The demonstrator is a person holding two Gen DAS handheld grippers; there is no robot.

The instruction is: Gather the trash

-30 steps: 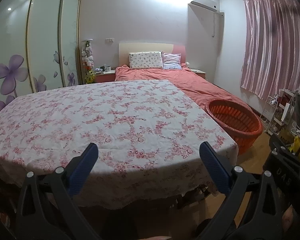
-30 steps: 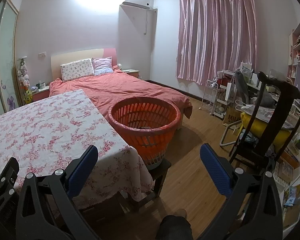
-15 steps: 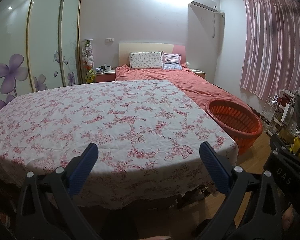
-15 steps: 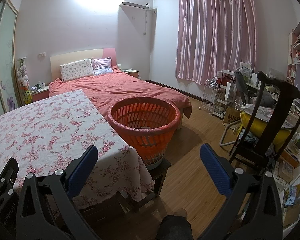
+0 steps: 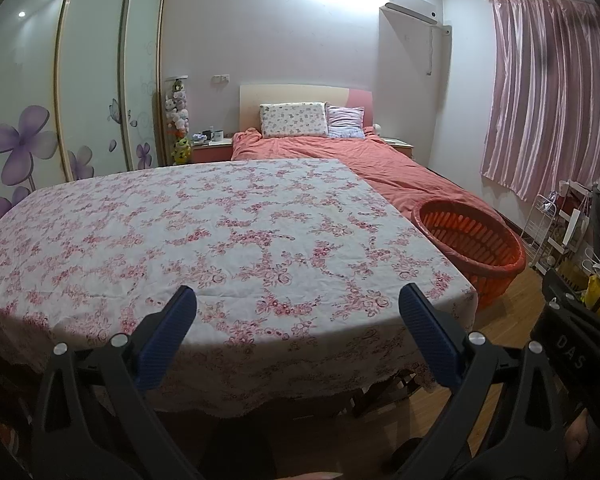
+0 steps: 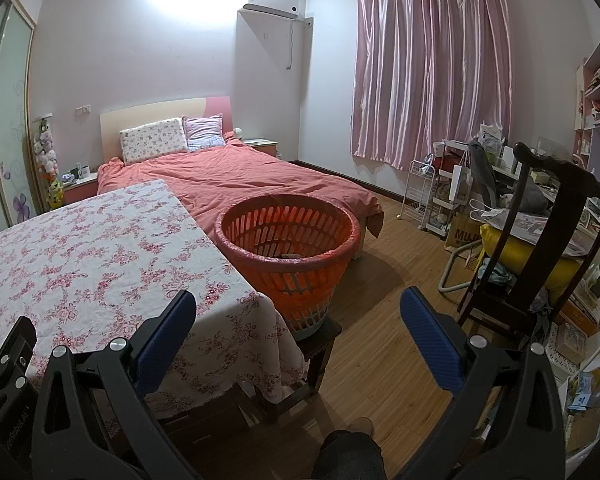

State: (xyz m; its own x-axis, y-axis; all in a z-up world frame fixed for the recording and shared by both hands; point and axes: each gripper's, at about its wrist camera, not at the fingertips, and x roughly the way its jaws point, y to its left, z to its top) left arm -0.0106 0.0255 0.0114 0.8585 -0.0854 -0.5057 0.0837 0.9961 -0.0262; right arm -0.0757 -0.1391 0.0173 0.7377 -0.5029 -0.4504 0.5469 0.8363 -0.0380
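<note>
- No loose trash is seen on the worktop [image 5: 236, 232]; its flowered cloth is bare in both views.
- The orange basket [image 6: 287, 236], lined with a thin bag, is set on a low dark stool [image 6: 320, 334] just beside the worktop's right edge, between worktop and bed [image 6: 252, 176].
- A small flat item [image 6: 290, 256] is made out at the basket's bottom; what it is cannot be told, likely trash already dropped in.
- Left gripper [image 5: 298, 320] is held released, jaws spread wide, nothing between them, hovering over the worktop's near edge.
- Right gripper [image 6: 298, 320] is likewise spread and empty, pointed toward the basket and the wooden floor [image 6: 380, 304].
- Judged progress: collection appears finished or nearly so, since nothing is left on the worktop and both grippers are empty.
- Clutter around the chair [image 6: 540, 248] and desk at right is seen; whether any of it counts as trash cannot be told.
</note>
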